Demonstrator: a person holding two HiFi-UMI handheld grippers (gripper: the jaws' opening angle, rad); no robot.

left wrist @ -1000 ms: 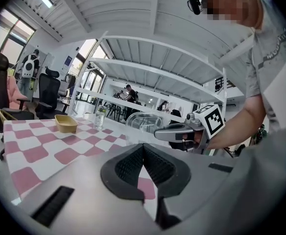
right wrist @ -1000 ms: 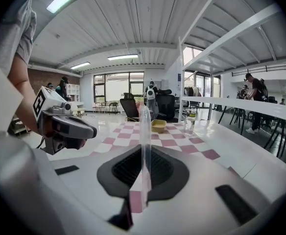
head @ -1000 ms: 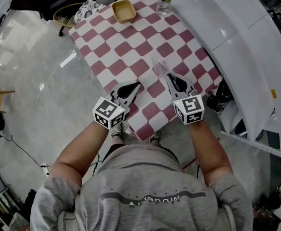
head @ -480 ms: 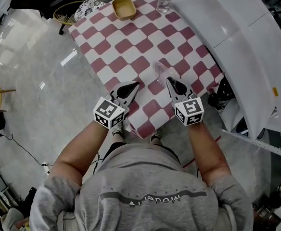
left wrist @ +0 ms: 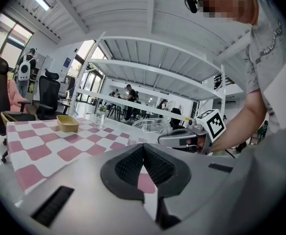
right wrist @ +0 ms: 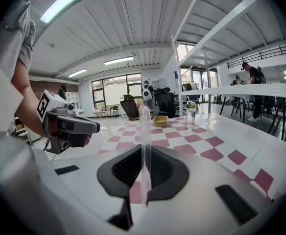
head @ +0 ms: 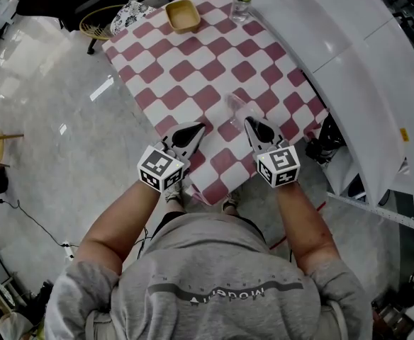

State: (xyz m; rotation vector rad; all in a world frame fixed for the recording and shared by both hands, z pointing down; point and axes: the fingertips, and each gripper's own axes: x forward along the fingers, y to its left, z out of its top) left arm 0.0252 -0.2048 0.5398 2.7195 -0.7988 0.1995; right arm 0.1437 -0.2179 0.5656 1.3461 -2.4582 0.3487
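Pinching: our right tool [head: 249,120] nips the clear cup [head: 236,105] by its thin wall, above the checked table [head: 193,69], at its near end.
Beside it: our left tool [head: 198,127], pressed together, empty.
Risk: we judge the wall may buckle or slip if we squeeze unevenly.

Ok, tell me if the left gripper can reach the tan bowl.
Likely yes, with a stretch: the left gripper is empty, and only checked cloth lies between it and the tan bowl at the far end.

Table [head: 193,69] with a red-and-white checked cloth [head: 225,52]
At its far end sit a tan bowl [head: 182,15] and, near it, a clear bottle [head: 242,3].
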